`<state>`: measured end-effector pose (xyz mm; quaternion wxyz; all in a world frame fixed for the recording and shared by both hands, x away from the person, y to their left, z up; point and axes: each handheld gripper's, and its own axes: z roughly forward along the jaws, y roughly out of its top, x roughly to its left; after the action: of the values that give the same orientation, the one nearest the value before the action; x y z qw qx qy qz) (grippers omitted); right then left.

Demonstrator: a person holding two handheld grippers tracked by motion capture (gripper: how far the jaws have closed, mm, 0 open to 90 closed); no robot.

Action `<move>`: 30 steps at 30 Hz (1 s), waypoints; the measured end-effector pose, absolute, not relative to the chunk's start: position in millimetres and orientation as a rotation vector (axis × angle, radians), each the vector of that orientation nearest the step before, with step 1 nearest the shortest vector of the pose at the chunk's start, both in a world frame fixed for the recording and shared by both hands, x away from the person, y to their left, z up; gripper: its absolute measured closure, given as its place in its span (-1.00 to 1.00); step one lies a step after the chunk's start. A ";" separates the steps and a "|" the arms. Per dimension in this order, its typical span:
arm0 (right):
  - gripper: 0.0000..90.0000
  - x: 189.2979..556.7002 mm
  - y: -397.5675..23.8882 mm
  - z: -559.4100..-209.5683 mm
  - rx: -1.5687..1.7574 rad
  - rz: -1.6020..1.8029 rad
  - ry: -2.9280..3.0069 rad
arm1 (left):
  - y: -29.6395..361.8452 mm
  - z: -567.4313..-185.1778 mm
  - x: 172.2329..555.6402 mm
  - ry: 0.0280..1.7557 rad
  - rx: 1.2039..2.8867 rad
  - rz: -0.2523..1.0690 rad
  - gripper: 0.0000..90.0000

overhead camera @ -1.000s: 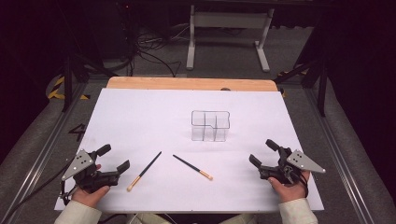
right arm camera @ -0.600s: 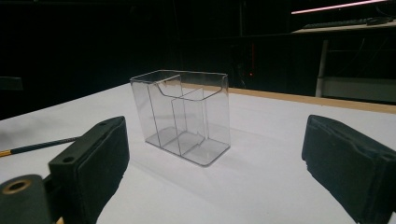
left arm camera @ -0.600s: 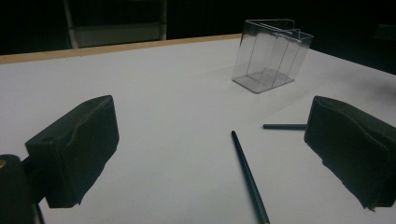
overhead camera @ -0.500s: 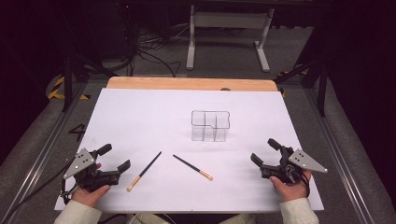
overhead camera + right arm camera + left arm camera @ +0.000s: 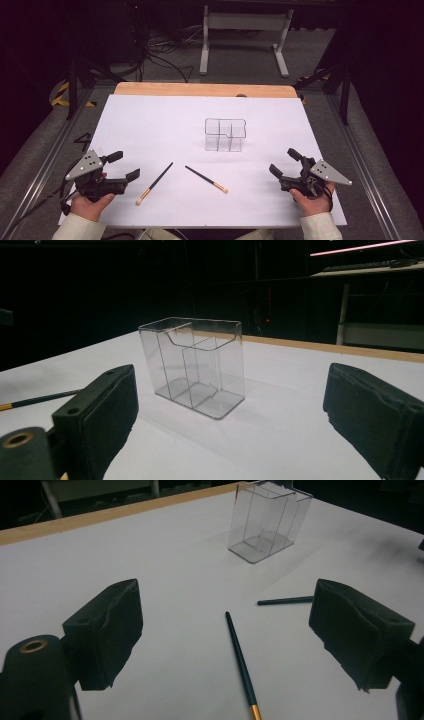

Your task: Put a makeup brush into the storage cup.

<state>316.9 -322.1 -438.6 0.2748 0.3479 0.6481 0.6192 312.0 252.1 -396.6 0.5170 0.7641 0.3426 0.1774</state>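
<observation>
Left gripper point(image 5: 122, 166) near the table's point(image 5: 150, 125) front-left corner, jaws wide but just been closing, nothing between them. Just beyond — nearer brush point(image 5: 154, 183), black handle toward the far-right, gold-banded tip toward the front edge. Second brush point(image 5: 206, 179) beside it, crossing the other way. Right gripper point(image 5: 285, 161) gaping near the front-right corner. Clear divided organizer point(image 5: 225, 135) upright mid-table.

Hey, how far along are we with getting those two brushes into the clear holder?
Nothing is done yet. Both brushes, left brush and right brush, lie on the white table, and the clear holder stands empty. Left gripper and right gripper are open, holding nothing. Picking up and placing both remains.
</observation>
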 end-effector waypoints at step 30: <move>-0.82 313.6 -326.8 -438.2 0.950 1.665 1.736 | 194.6 -368.0 348.3 1.036 2.437 0.240 -0.46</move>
<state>313.6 -326.8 -438.2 0.2742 0.3534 0.6454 0.6191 348.3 194.6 -368.0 0.2390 0.8901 0.3782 0.0875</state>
